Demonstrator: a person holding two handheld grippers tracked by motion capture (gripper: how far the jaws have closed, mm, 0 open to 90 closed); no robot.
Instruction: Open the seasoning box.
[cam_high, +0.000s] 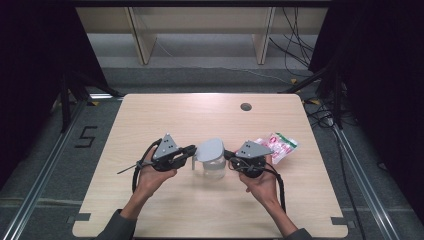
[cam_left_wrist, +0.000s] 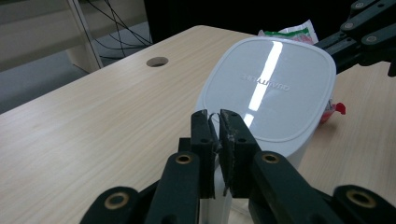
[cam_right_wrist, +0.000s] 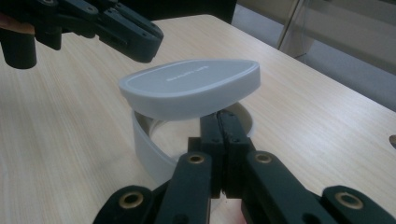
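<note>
My left gripper (cam_left_wrist: 217, 122) sits at the left side of the container (cam_high: 214, 167), jaws drawn nearly together with a thin edge of the container pinched between the pads; in the left gripper view that edge shows as a sliver in the narrow gap. My right gripper (cam_right_wrist: 225, 122) meets the container from the opposite side, jaws pressed close together on its rim just under the lid (cam_right_wrist: 190, 87). I cannot tell how firm either grip is.

The container is clear-walled and stands near the middle of the table (cam_high: 165, 112), between my 2 grippers. Its white rounded lid is tilted, raised on 1 side so the open rim shows below it in the right gripper view. Faint lettering runs across the lid's top.

Beyond the right gripper, a pink-and-green packet (cam_high: 279, 145) lies flat on the table, near the container but apart from it. A round cable hole (cam_high: 245, 106) sits toward the table's far edge.
</note>
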